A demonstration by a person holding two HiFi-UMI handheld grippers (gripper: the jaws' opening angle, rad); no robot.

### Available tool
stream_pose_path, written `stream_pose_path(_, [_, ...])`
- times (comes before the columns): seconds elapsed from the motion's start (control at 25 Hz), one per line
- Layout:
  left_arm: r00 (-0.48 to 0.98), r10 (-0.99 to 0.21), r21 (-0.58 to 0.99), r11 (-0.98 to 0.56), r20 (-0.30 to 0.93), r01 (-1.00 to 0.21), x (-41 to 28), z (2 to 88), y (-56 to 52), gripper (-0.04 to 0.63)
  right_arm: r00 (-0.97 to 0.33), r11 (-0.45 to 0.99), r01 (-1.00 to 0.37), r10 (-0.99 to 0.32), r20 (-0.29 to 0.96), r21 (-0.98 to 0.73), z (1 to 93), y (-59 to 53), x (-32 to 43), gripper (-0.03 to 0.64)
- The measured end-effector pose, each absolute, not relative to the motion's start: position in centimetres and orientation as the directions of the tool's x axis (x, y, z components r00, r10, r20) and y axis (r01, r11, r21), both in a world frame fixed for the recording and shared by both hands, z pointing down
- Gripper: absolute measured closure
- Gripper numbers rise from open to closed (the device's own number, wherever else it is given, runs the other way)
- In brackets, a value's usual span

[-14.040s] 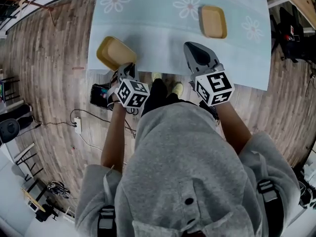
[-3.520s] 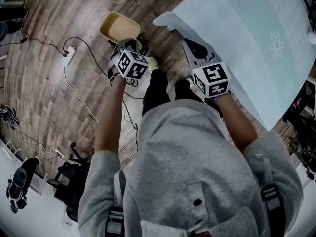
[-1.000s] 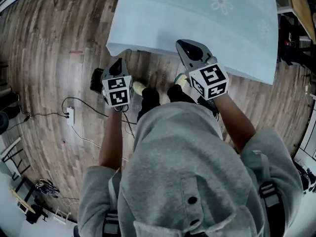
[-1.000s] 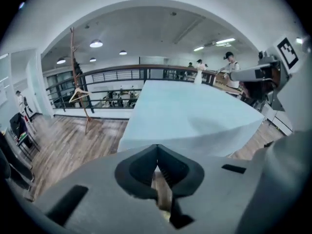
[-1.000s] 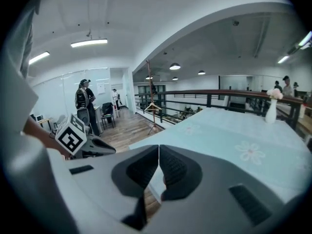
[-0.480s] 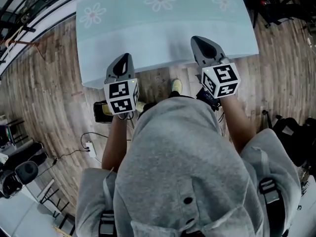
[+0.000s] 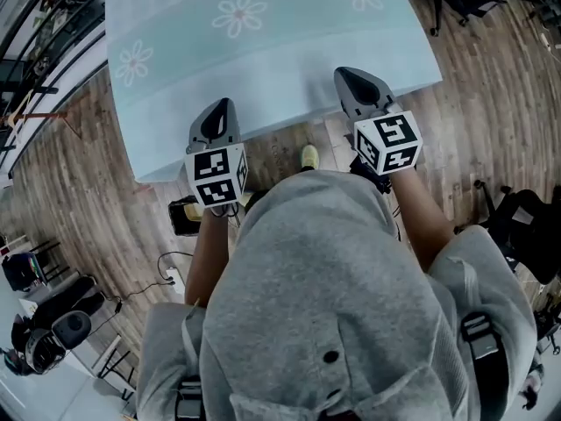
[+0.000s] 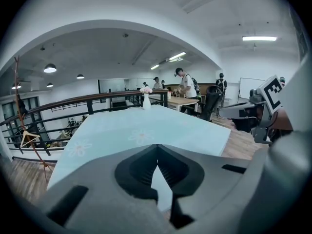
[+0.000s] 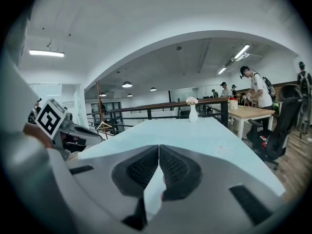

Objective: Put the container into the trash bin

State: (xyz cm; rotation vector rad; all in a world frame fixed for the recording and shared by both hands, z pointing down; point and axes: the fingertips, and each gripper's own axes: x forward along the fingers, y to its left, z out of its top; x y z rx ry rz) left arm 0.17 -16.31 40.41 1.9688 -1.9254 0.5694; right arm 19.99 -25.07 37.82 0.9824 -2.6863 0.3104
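**Both claws clenched, empty, at tabletop edge**

The left claw [image 7: 220,105] and right claw [image 7: 344,74] are shut on nothing, their tips over the near edge of the pale tabletop [image 7: 263,60]. On the floor [image 7: 88,191] below the left claw, a yellowish container [image 7: 194,210] shows inside the dark bin [image 7: 178,223].

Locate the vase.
In the left gripper view, the vase stands left of centre at the table's far end, just before the railing.
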Motion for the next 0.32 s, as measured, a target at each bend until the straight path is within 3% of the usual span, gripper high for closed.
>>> stream_pose_path(0.32, [-0.005,-0.867,-0.035,-0.015,0.498,-0.999,0.88,40.82,-17.16,0.575,-0.762,0.779,-0.618,-0.558,0.330,-0.110,38.53,-25.95,19.68,0.589])
